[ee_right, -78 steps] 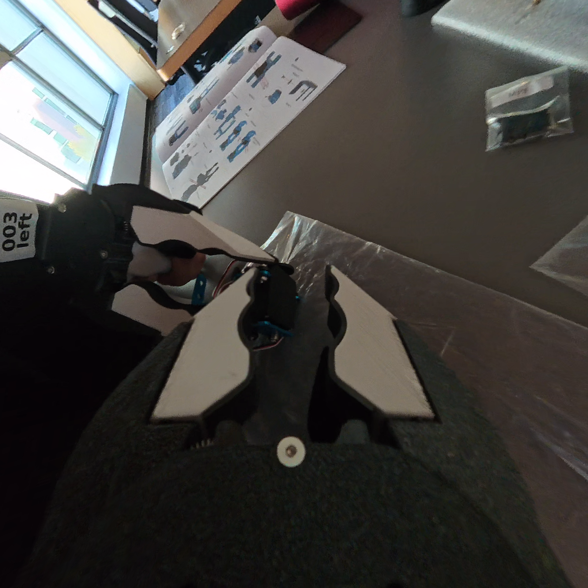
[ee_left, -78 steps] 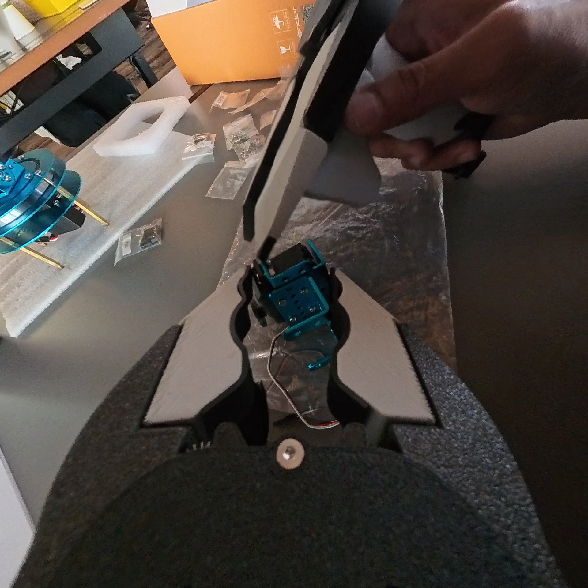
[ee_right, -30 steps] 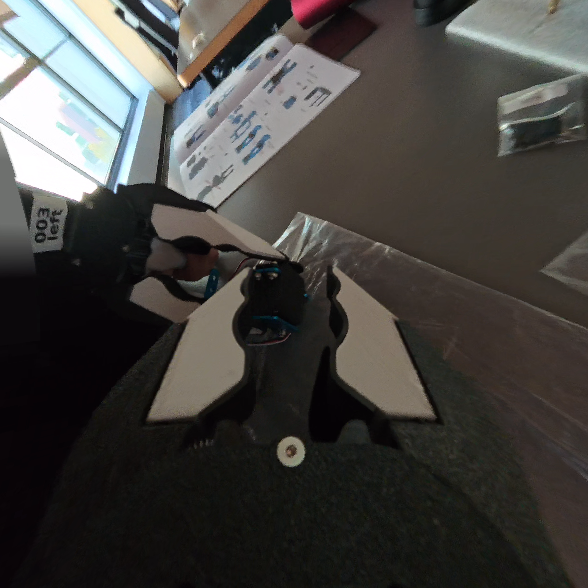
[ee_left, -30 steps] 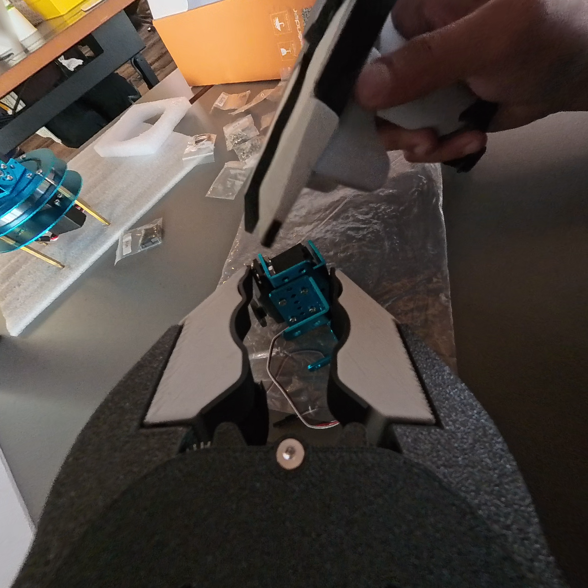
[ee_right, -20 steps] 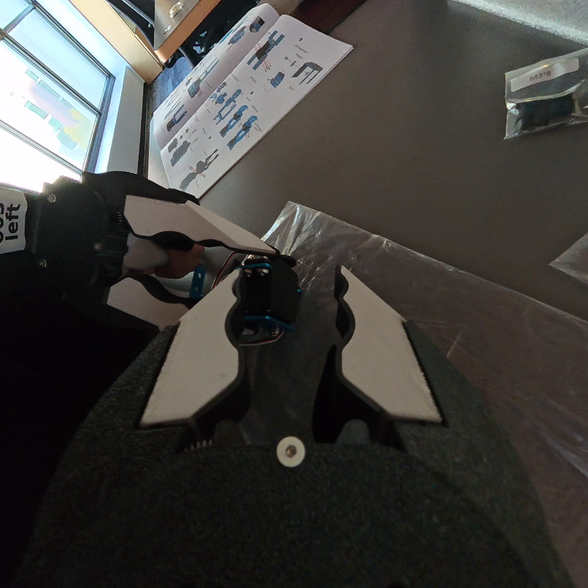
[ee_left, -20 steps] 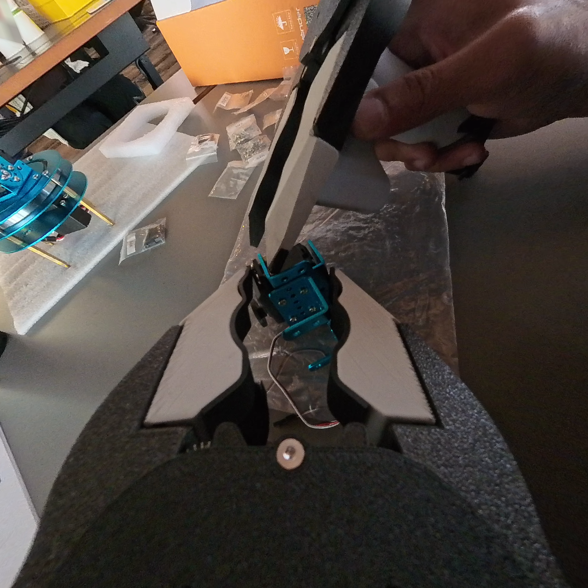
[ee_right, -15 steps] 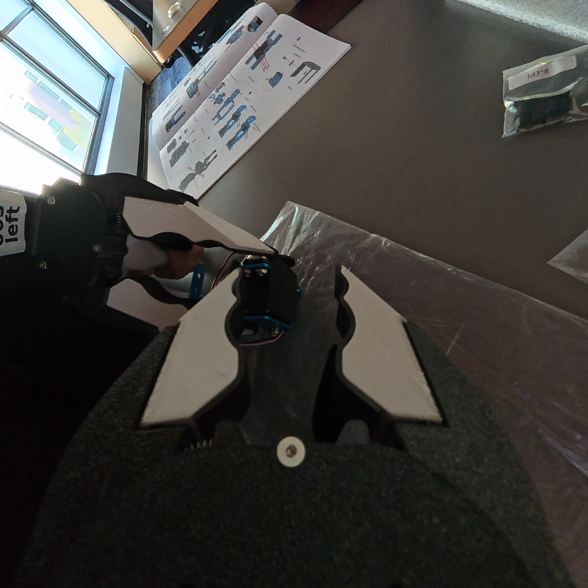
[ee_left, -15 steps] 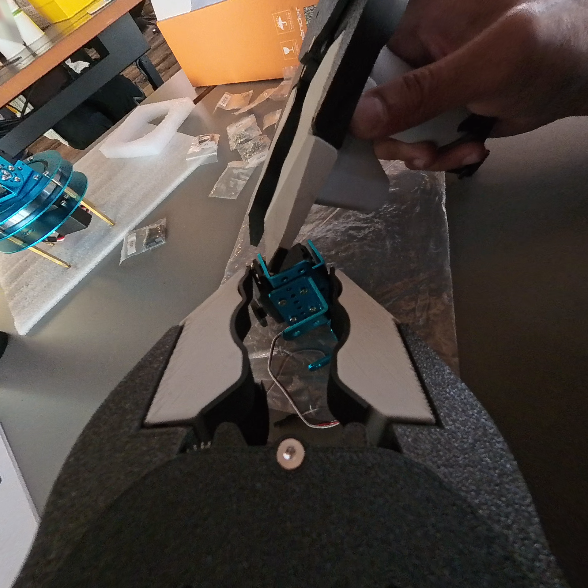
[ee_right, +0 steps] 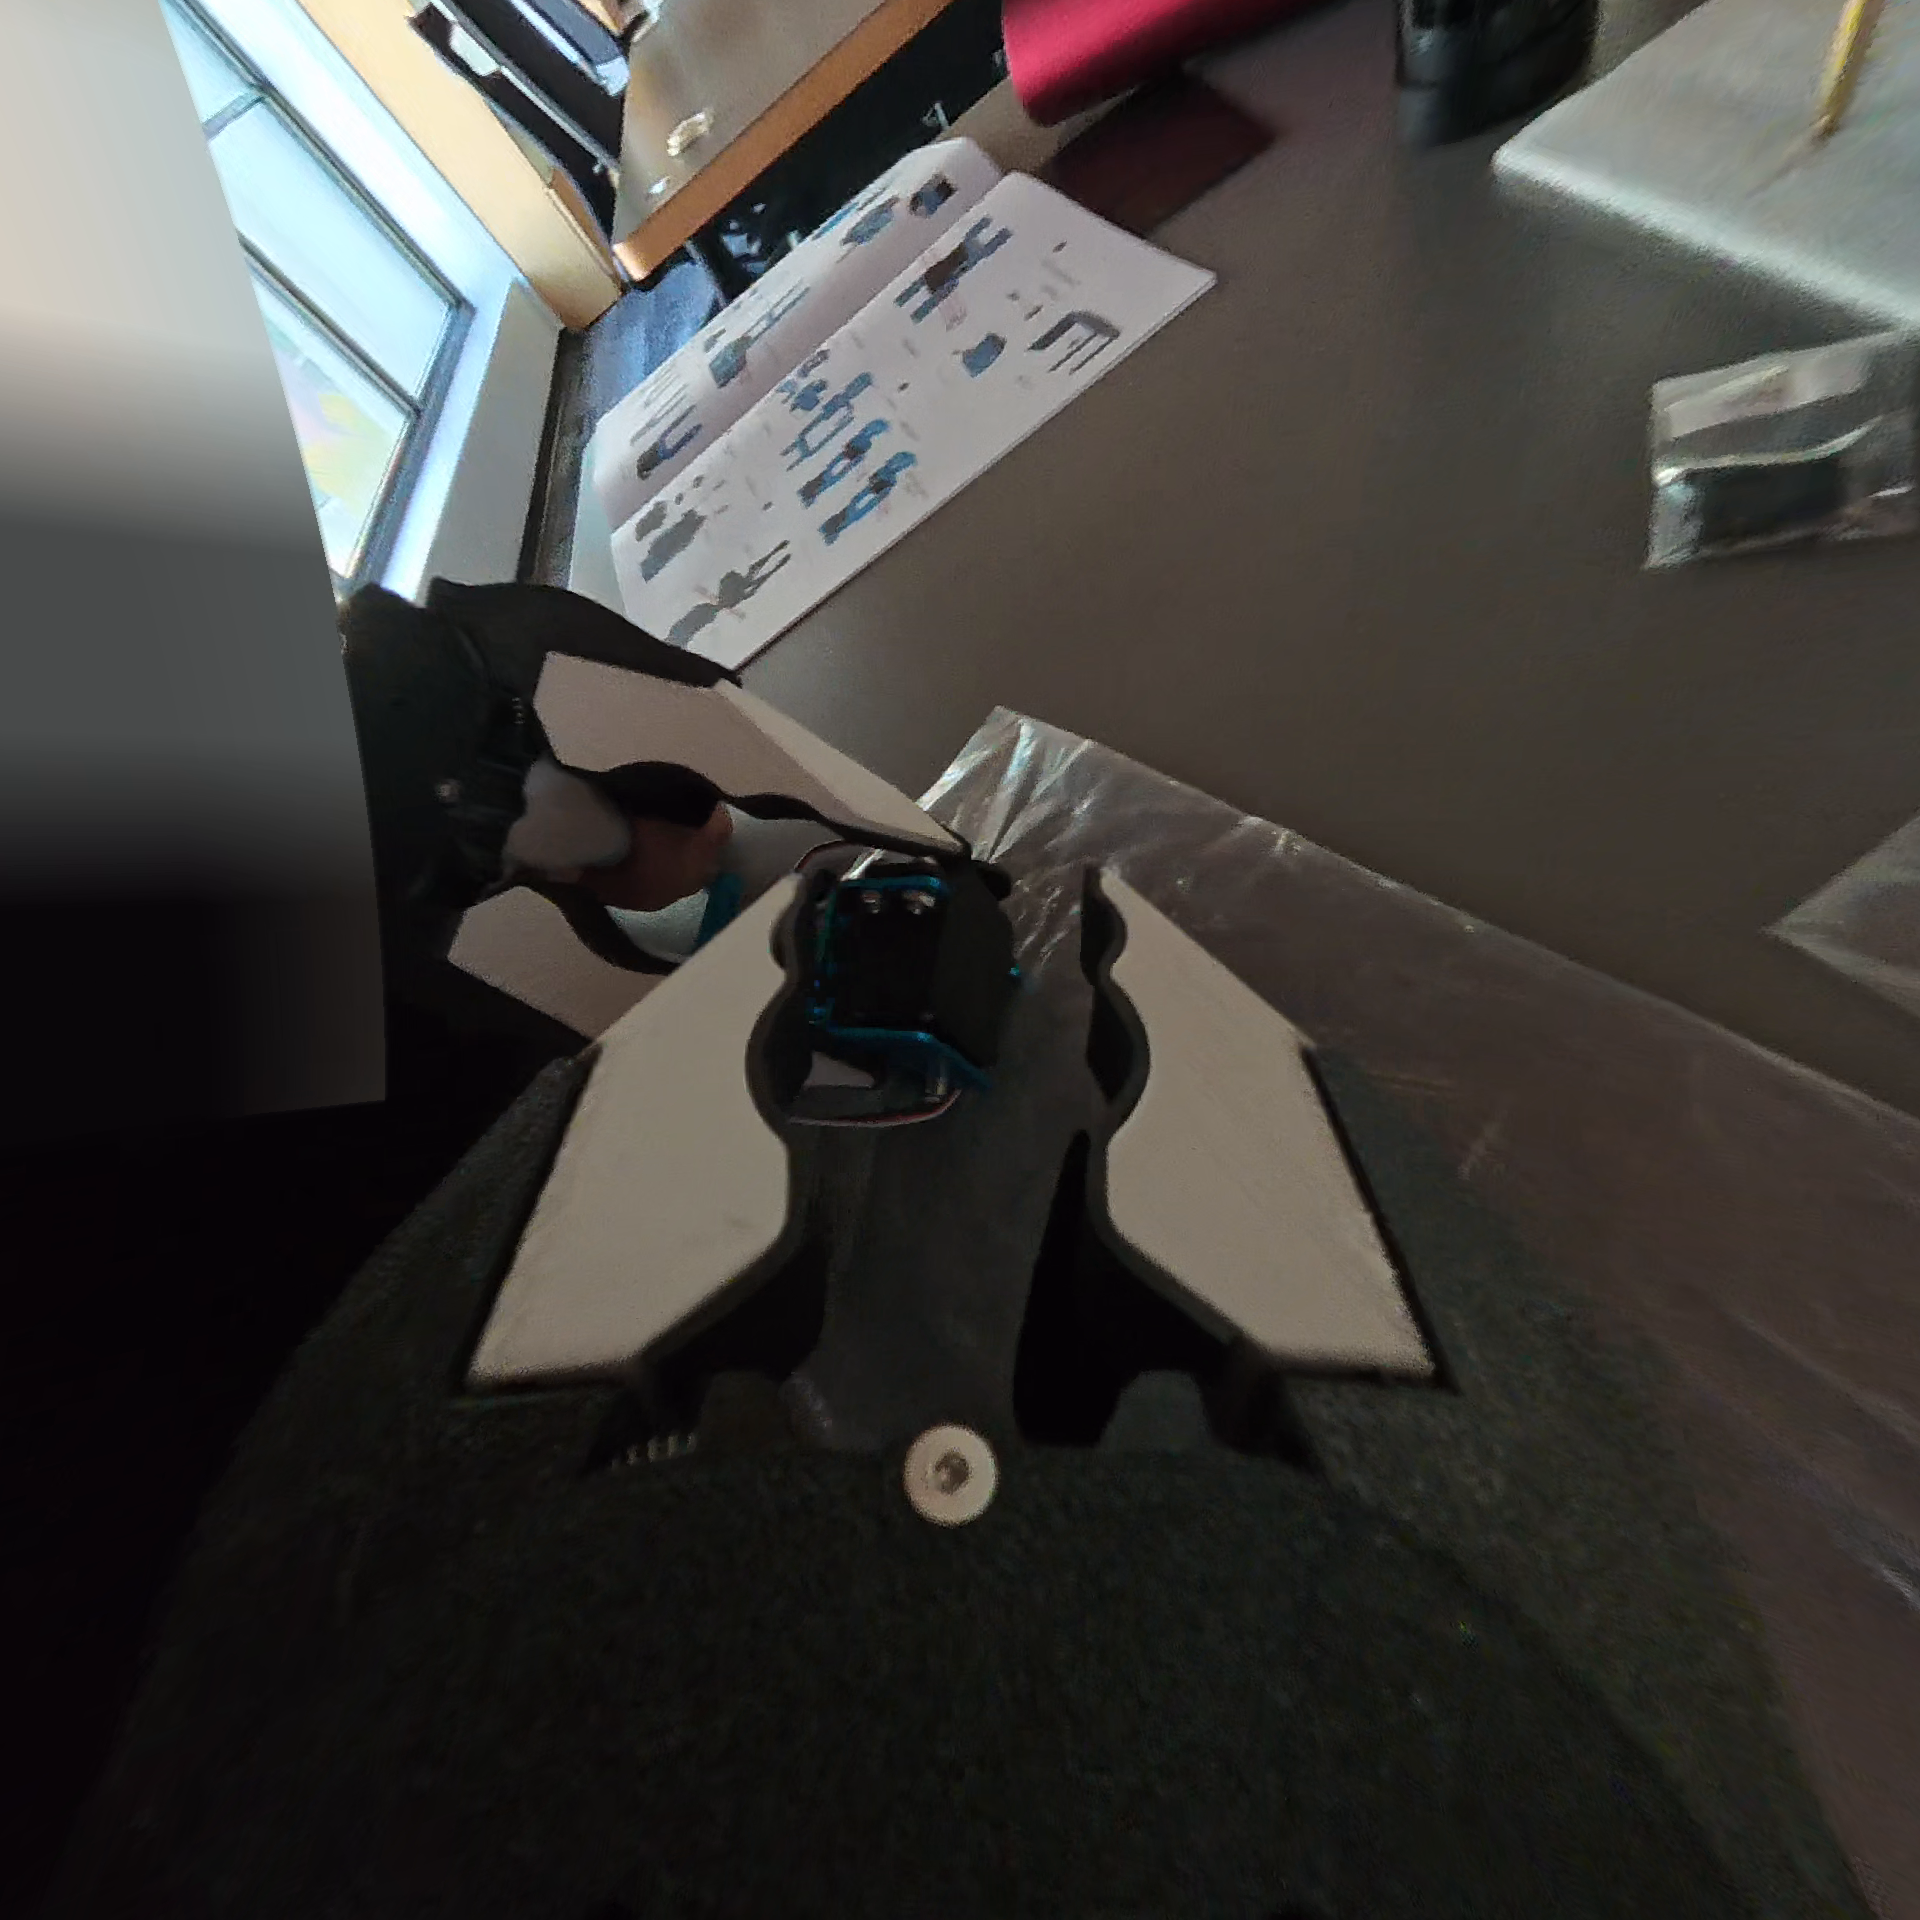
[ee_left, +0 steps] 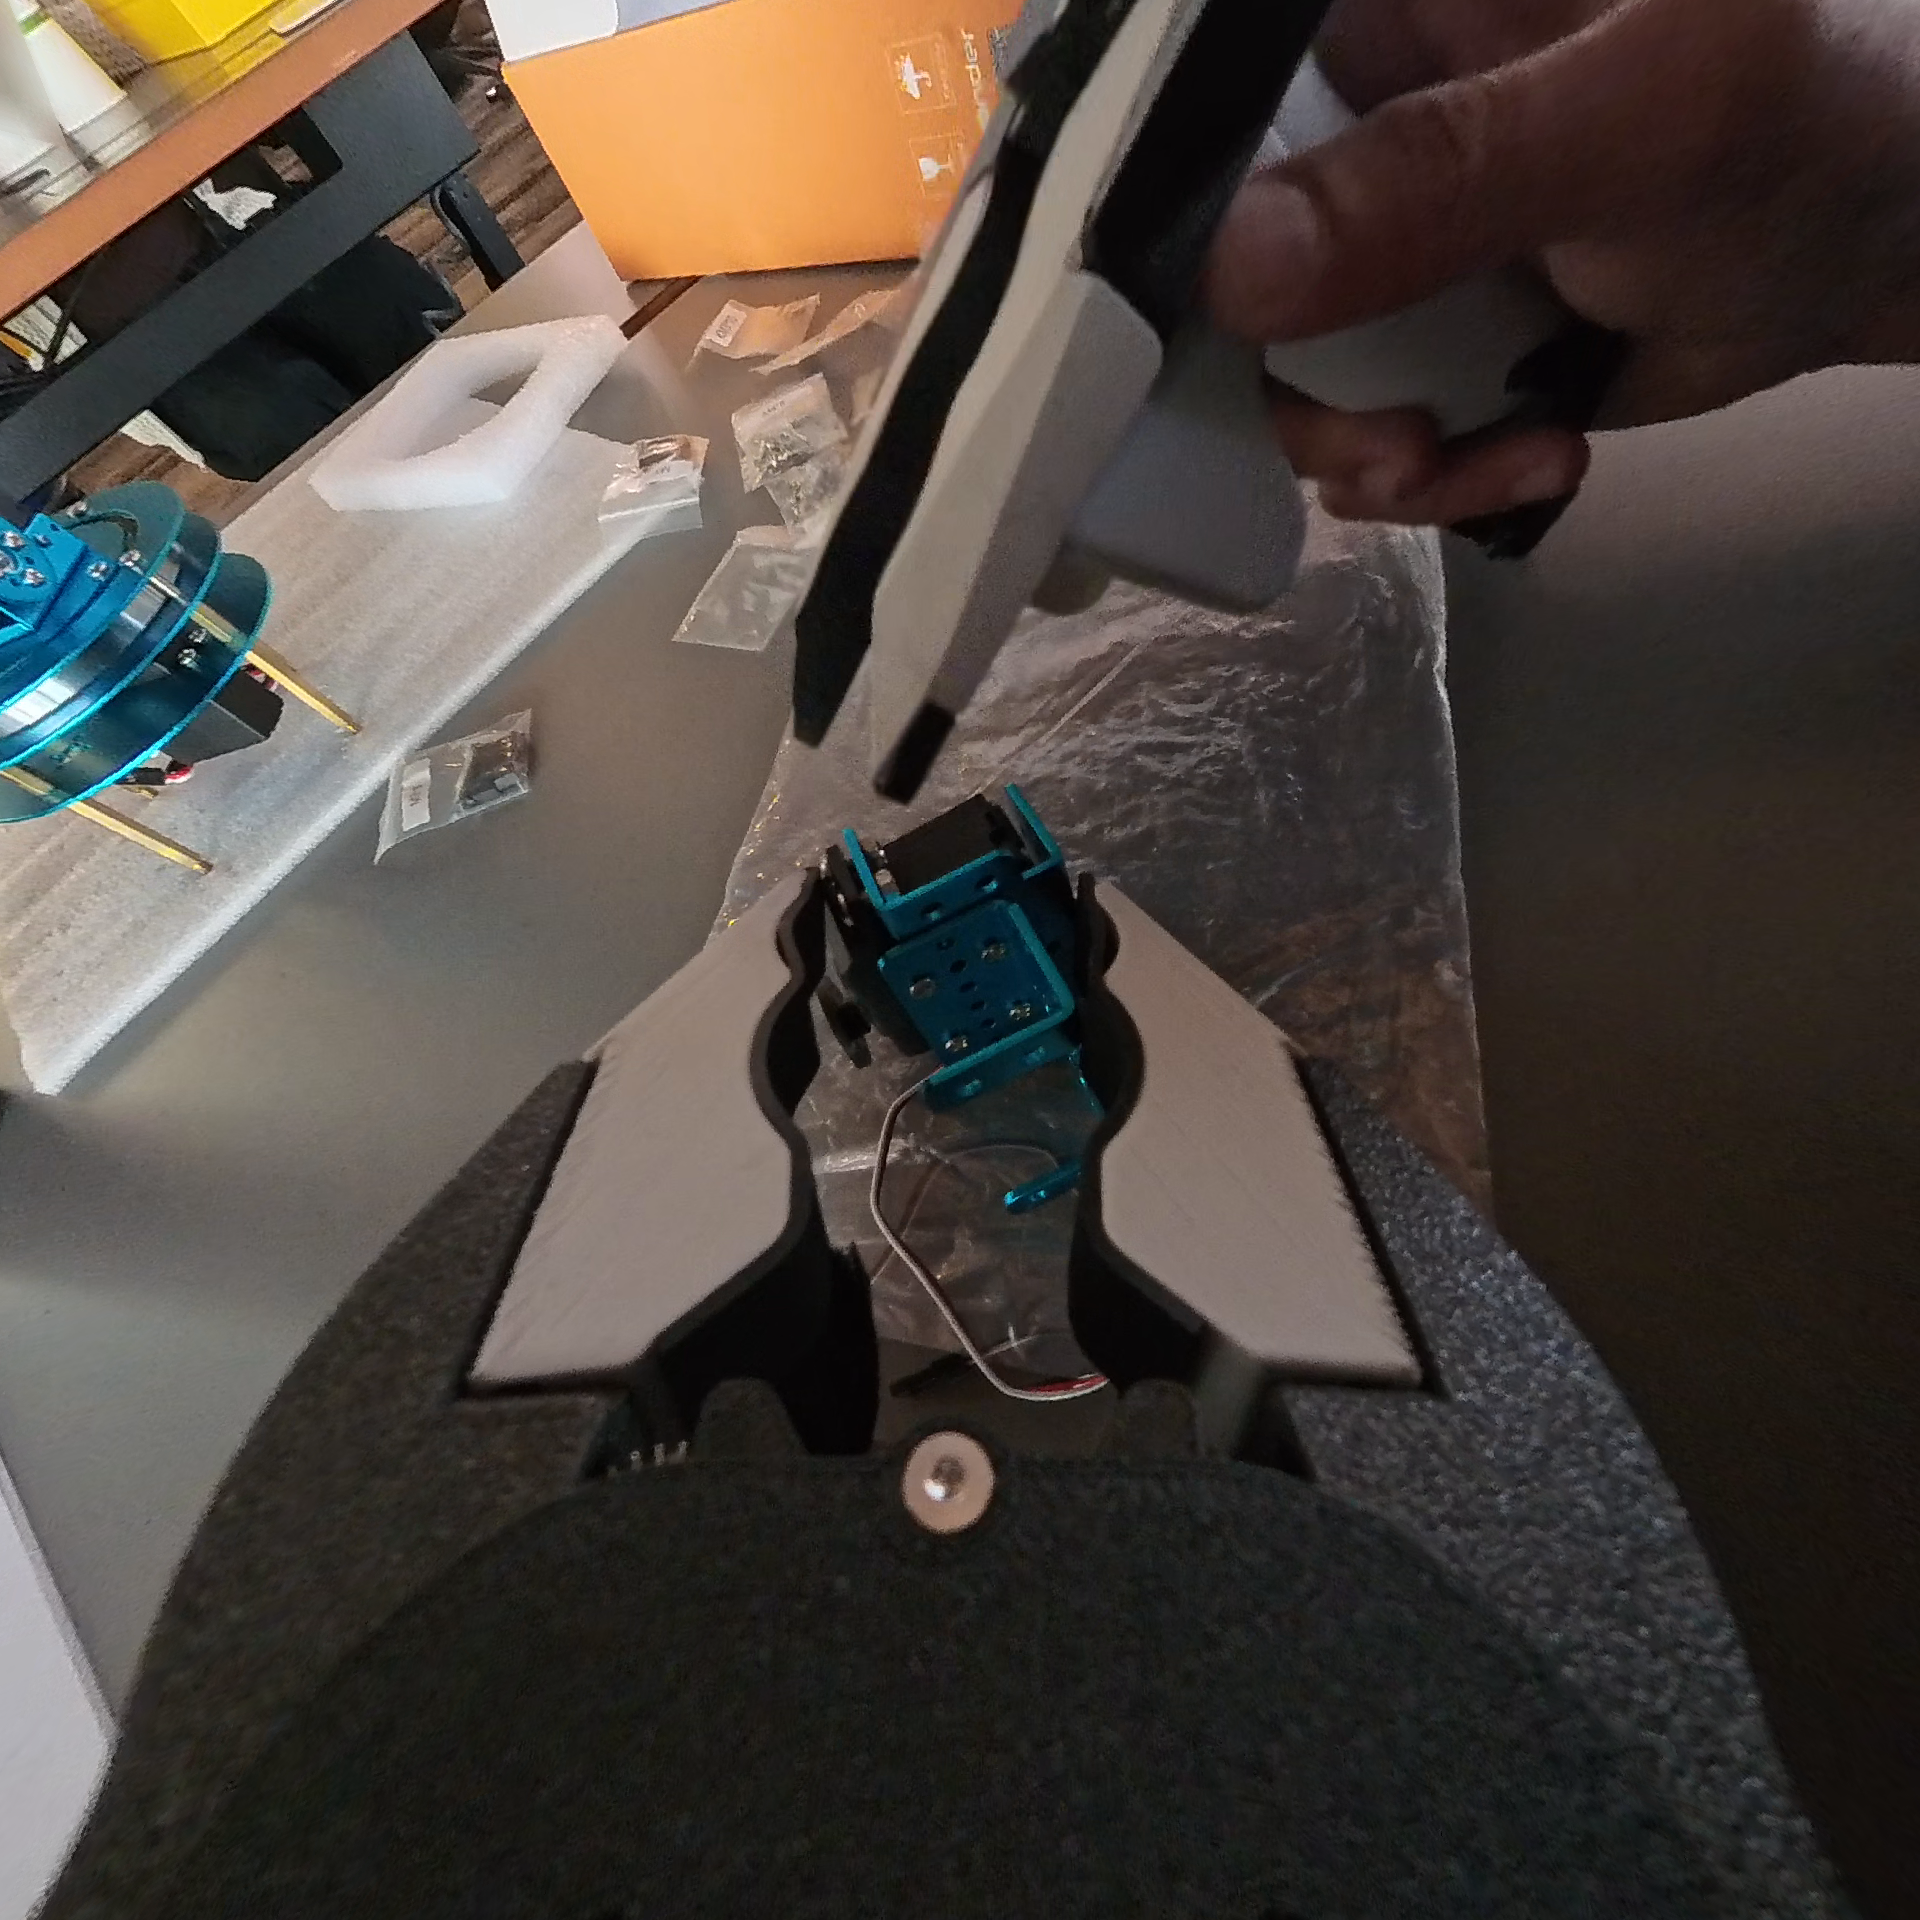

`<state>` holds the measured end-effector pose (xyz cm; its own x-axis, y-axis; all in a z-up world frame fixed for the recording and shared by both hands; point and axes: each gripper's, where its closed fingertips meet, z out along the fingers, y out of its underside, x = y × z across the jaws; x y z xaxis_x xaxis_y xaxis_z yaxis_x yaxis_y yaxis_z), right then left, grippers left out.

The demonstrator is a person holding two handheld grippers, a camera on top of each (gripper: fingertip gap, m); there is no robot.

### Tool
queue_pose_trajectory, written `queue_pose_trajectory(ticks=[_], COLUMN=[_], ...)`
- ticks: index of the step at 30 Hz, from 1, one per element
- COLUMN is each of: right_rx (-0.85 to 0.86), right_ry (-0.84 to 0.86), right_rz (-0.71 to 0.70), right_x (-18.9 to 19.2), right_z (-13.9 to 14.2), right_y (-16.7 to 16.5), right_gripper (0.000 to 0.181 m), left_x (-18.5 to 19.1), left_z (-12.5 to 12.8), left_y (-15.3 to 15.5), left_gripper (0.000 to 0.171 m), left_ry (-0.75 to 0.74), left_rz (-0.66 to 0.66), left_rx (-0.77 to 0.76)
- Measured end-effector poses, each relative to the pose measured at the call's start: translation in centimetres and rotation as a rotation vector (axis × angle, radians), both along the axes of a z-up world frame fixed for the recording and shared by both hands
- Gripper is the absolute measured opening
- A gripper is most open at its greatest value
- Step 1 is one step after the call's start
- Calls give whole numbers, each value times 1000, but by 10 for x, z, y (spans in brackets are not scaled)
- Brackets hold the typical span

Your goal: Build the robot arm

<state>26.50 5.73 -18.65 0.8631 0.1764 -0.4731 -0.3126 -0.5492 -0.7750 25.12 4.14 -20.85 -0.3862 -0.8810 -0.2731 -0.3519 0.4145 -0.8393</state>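
Note:
My left gripper [ee_left: 945, 894] is shut on a blue metal bracket [ee_left: 971, 987] with a black servo [ee_left: 940, 836] mounted in it. It holds this just above a clear plastic sheet [ee_left: 1247, 779]. A thin wire [ee_left: 914, 1247] trails from the servo back between the fingers. My right gripper [ee_left: 857, 748], held by a hand [ee_left: 1558, 208], hangs open just above the servo without touching it. In the right wrist view the servo [ee_right: 894, 966] sits between the open right gripper's [ee_right: 940, 883] fingers, close to its left one. The left gripper's upper finger [ee_right: 727, 758] reaches in from the left.
On the grey table [ee_left: 416, 987] are an orange cardboard box [ee_left: 748, 135], a white foam frame [ee_left: 468, 416], a blue disc assembly on brass legs [ee_left: 94, 644] and several small parts bags [ee_left: 457, 779]. An open instruction booklet [ee_right: 883, 395] and another bag [ee_right: 1787, 478] lie farther off. The tips of both grippers are at nearly the same place.
The right gripper had dipped until its tips met the top of the servo, and has now lifted a little clear of it. The left gripper has kept its hold.

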Motion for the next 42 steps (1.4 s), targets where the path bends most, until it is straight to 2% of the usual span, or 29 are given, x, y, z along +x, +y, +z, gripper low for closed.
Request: queue_pose_trajectory(ticks=[5, 7, 11, 13, 17, 21, 24, 26, 29, 33, 35, 38, 42], right_rx=[-52, -39, -17, -52, -25, -38, -26, -6, -36, -23, -9, -10, -18], right_ry=[-84, -80, -91, -143, -154, -184, -189, -169, -197, -157, -115, -62, -20], right_rz=[-16, -46, -23, -16, -59, -36, -76, -35, -21, -26, -10, 14, 25], right_x=[0, 5, 1, -2, 8, 2, 11, 2, -2, -1, -5, -11, -16], right_z=[-15, -11, -6, -15, -8, -11, -7, -4, -12, -9, -6, -4, -7], right_y=[5, 5, 4, 6, 5, 6, 5, 4, 6, 6, 5, 5, 6], right_gripper=[49, 39, 49, 50, 41, 48, 38, 46, 47, 39, 41, 40, 30], left_x=[0, 0, 0, 0, -1, -1, -1, -1, -1, -2, -3, -5, -6], left_z=[0, 0, 0, 0, 0, 0, 0, 0, 0, 0, 0, -1, 1], left_y=[0, 0, 0, 0, 0, 0, 0, 0, 0, 1, 3, 3, 2], left_gripper=[48, 48, 48, 48, 48, 48, 48, 48, 48, 50, 53, 52, 46], left_ry=[-1, 0, -1, -2, -3, -3, -3, -3, -6, -21, -28, -22, -49], left_rz=[-2, -3, -3, -1, -1, 2, 0, 0, 2, 14, 35, 57, 73], left_rx=[2, 0, 2, 3, 6, 5, 7, 6, 8, 41, 63, 78, 106])
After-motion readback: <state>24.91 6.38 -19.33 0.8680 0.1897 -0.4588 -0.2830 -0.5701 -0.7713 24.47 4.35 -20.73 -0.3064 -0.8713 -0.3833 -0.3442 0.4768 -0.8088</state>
